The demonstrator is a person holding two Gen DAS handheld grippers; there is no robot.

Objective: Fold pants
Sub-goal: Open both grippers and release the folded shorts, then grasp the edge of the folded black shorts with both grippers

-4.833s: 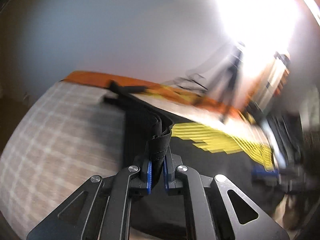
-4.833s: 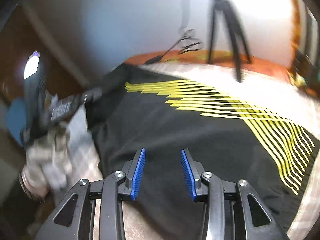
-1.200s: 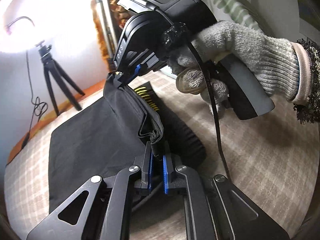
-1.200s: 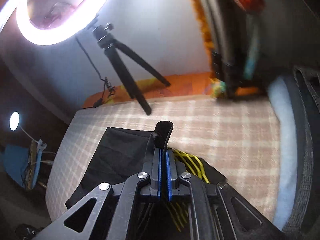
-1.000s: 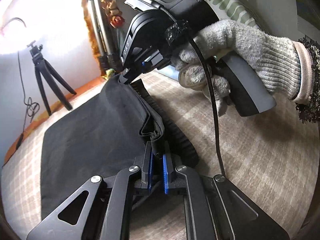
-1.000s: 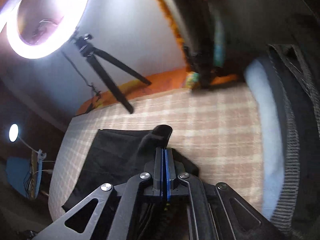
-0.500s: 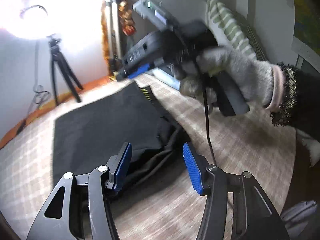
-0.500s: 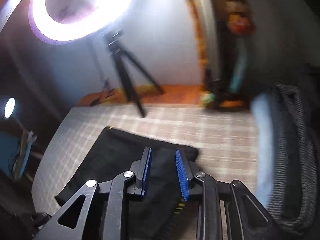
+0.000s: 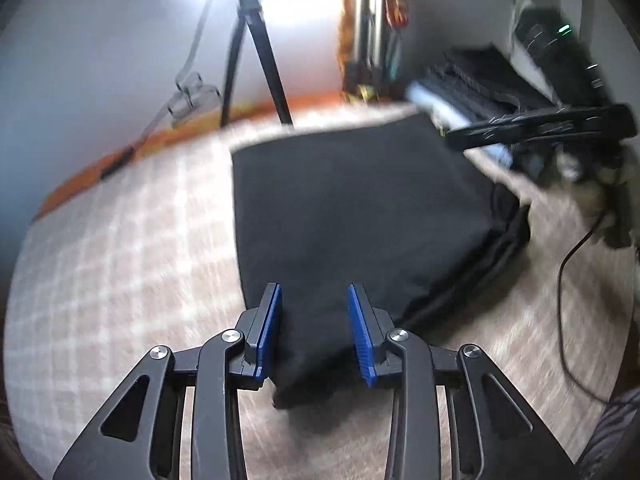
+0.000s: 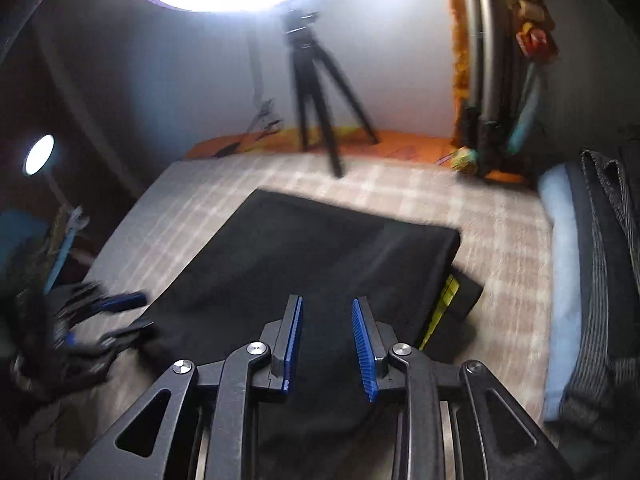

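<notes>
Black pants (image 9: 360,208) lay folded into a flat rectangle on the checked bed (image 9: 120,264); left gripper (image 9: 316,330) and right gripper (image 10: 328,344) jaws apart, holding nothing, left just narrowed; folding looked nearly done, perhaps one fold left.

Black pants (image 10: 320,248) with yellow print, beige plaid bedcover (image 9: 132,240), blue-padded black claw (image 10: 326,344)

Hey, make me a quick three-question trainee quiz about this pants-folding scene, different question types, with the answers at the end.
1. True or false: the left gripper is clamped on the pants.
2. The pants lie folded on a ____ bedcover.
3. What stands behind the pants by the wall? A) tripod B) ladder C) chair

Key: 1 false, its jaws stand apart with nothing pinched, like those of the right gripper. 2 checked. 3 A.
</notes>
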